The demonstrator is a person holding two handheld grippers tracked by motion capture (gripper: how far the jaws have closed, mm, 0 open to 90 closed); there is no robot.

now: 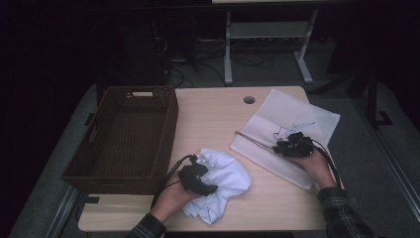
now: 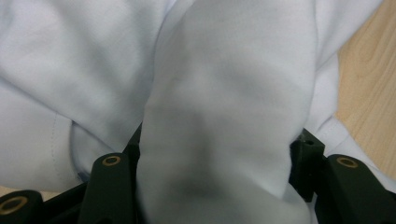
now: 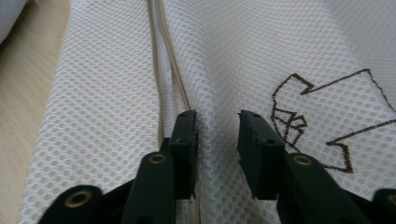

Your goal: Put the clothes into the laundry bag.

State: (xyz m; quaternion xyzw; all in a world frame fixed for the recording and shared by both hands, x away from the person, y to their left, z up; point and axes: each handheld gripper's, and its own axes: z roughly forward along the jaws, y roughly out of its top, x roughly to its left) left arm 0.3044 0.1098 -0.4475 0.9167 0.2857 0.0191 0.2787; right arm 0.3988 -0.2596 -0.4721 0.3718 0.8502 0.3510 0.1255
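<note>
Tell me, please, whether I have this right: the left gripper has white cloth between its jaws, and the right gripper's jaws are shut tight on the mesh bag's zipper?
Not quite. In the right gripper view the right gripper has its jaws apart over the mesh bag, beside the zipper. The left gripper does have white cloth between its jaws.

Basket (image 1: 124,136) walls table's (image 1: 213,114) left (centre open).

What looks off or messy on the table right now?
Nothing is damaged or spilled. The white garment lies crumpled in a heap near the front edge, a fold of it bunched between the left gripper's fingers. The mesh bag hangs slightly over the table's right edge. The right gripper is open over the bag beside its zipper.
</note>
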